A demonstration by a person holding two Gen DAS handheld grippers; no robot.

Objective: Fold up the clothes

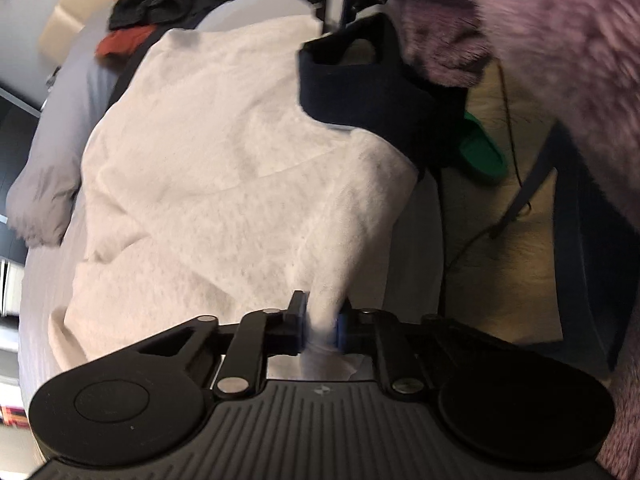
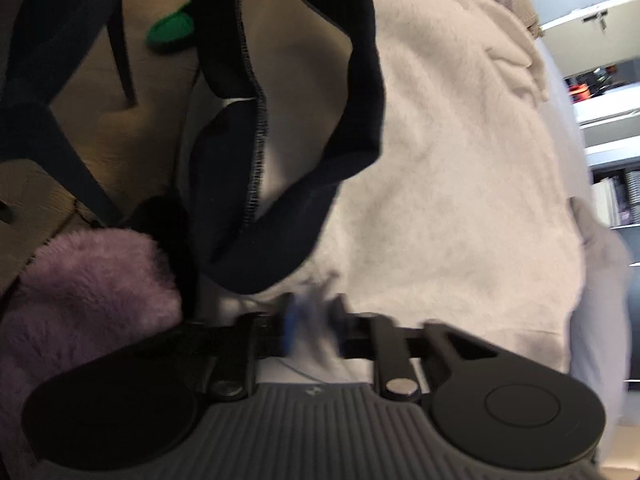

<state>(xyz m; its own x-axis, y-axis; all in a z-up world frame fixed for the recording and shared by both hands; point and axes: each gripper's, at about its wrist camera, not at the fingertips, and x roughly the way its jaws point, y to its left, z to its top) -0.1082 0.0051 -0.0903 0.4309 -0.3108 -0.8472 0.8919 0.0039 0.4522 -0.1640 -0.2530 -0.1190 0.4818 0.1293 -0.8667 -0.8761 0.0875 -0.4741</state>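
A cream fleece garment with a navy ribbed collar lies spread over most of the left wrist frame, reaching from the top centre to the bottom. Its pile is fuzzy and softly creased. The collar gapes open at the upper right. In the right wrist frame the fleece fills the centre and right, and the navy collar loops open at the upper centre.
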